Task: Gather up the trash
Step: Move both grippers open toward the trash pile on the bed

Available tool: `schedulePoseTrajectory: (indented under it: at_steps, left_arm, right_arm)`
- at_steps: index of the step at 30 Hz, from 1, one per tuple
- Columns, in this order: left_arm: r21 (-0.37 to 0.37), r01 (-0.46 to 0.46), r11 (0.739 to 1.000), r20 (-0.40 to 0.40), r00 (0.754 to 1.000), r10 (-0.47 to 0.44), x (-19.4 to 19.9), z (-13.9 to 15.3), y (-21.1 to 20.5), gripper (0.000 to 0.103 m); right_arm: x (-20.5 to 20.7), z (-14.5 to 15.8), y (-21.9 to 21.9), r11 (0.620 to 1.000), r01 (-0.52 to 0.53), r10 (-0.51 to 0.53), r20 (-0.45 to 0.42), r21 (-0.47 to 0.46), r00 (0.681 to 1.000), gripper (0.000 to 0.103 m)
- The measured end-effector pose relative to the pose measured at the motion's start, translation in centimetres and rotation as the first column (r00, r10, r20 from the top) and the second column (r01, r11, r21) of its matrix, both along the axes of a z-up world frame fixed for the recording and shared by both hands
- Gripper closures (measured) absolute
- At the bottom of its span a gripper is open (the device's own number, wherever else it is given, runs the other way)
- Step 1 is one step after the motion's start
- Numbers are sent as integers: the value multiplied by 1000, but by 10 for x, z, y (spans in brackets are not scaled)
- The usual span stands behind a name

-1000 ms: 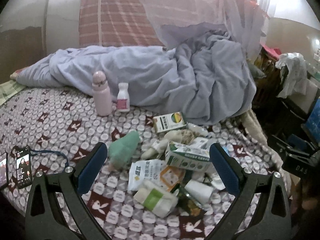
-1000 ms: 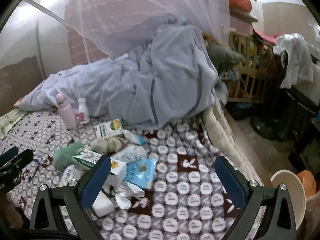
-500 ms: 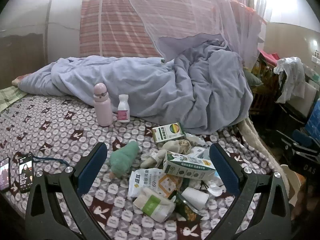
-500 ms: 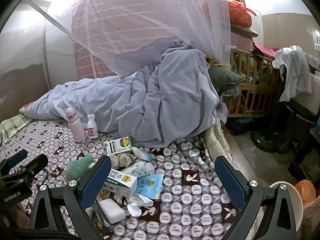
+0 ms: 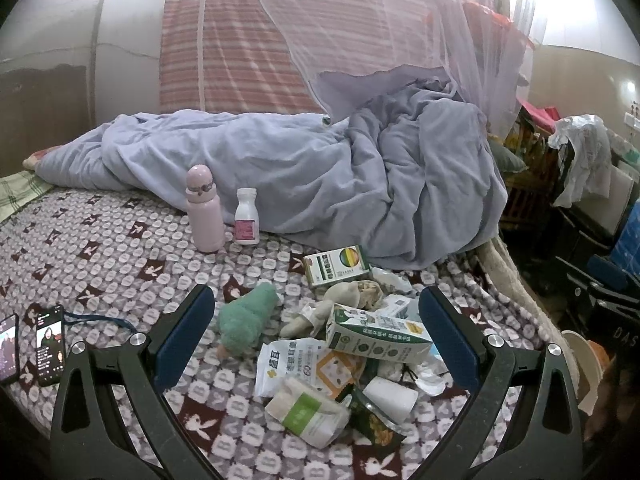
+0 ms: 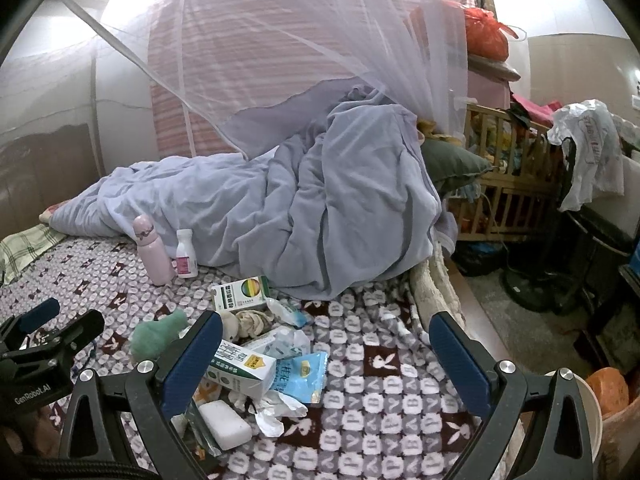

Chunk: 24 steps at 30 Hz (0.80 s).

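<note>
The trash (image 5: 352,364) lies in a loose heap on the bed (image 5: 100,264), toward its right edge and short of the near edge. Topmost is a green-and-white carton (image 5: 376,338) lying on its side, over a white pouch (image 5: 284,364) and a green-labelled packet (image 5: 308,410); a white block (image 5: 388,394) sits just right of that packet, with a dark snack wrapper (image 5: 374,426) tucked between them. From the right side a blue pouch (image 6: 300,376) shows beside the carton, with crumpled tissue (image 6: 276,408) in front of it. A second box (image 5: 336,266) with a rainbow mark lies behind the heap, close to the quilt (image 5: 320,184). A green plush toy (image 5: 248,324) lies just left of the pile. Farther back, a pink flask (image 5: 204,208) and a white pill bottle (image 5: 247,222) stand upright side by side against the quilt's edge. Two phones (image 5: 34,344) rest near the bed's left front corner. The left gripper (image 5: 316,350) hangs over the heap, jaws spread wide and empty. The right gripper (image 6: 326,364) is likewise wide apart with nothing between its pads, over the bed's right part. A bin (image 6: 588,408) stands on the floor off the bed's right edge.
</note>
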<state>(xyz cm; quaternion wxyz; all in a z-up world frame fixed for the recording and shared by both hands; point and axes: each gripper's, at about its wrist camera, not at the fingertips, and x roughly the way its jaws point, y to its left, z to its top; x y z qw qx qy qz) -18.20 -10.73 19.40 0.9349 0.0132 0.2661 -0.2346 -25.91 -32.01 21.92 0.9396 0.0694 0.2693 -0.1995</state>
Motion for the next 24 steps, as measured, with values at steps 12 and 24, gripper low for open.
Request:
schedulePoseTrajectory:
  at_steps: [12, 24]
  left_arm:
    - [2, 0, 1000, -9, 1000, 0, 4, -1, 1, 1]
    - [9, -1, 1000, -25, 1000, 1, 9, -9, -5, 1]
  right_arm:
    - [4, -3, -2, 1000, -3, 3, -13, 19, 1000, 1]
    - [4, -10, -12, 999, 0, 1, -27, 34, 1000, 1]
